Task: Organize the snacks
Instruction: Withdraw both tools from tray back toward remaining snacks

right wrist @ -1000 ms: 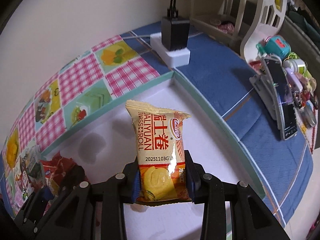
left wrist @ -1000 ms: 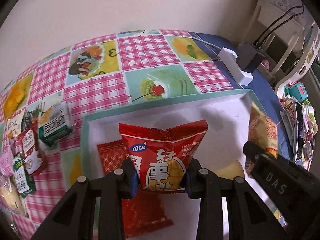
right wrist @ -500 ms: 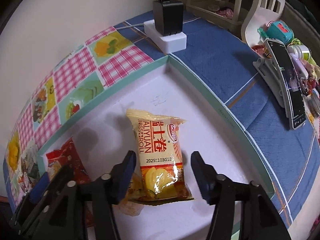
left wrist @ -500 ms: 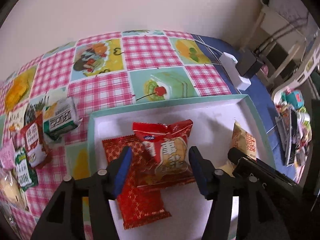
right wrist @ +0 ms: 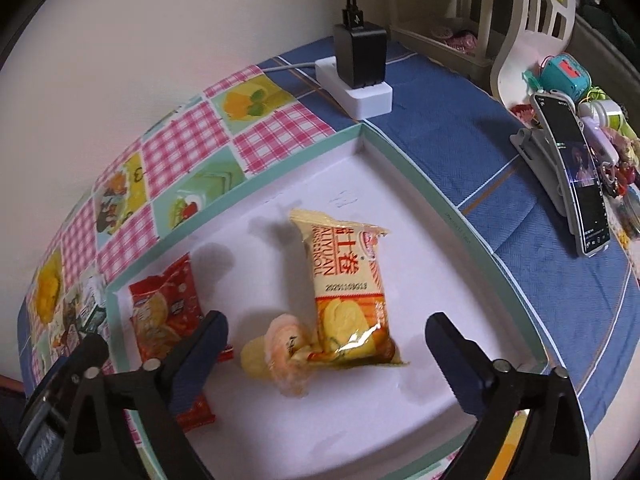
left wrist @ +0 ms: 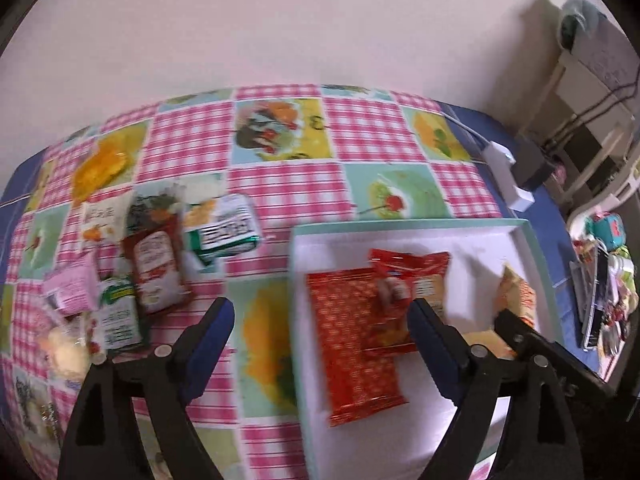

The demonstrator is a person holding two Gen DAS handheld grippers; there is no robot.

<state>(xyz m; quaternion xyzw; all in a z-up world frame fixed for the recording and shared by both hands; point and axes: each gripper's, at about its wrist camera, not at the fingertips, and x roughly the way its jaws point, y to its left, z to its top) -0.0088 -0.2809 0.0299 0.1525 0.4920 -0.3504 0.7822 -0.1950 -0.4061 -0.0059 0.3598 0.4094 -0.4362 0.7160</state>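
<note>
My left claw (left wrist: 320, 328): spread wide with nothing between its blue-padded fingers, held above the left rim of the tray.
My right claw (right wrist: 326, 342): also spread wide and gripping nothing, with the yellow packet lying between and ahead of its fingers.
Tray: a shallow white tray with a mint-green rim (left wrist: 408, 226) sits on the pink checked tablecloth with fruit pictures (left wrist: 280, 180).
Red puffed snack bag (left wrist: 404, 300): lies in the tray, partly overlapping the flat red patterned foil packet (left wrist: 352, 344) beneath it.
Yellow egg-roll packet (right wrist: 348, 284): lies flat on the tray floor toward the right side, its lower end touching a small pale yellow and pink wrapped snack (right wrist: 280, 350).
Unsorted snacks: a green and white packet (left wrist: 224, 232), a dark red sachet with white label (left wrist: 156, 268) and a pink packet (left wrist: 72, 288) lie clustered on the tablecloth, left of the tray.
Beyond the tray: a white power strip with a black charger plugged in (right wrist: 360, 76) rests on the blue cloth (right wrist: 460, 140) near the tray's far corner; a phone on a grey stand (right wrist: 572, 176) is further right.
</note>
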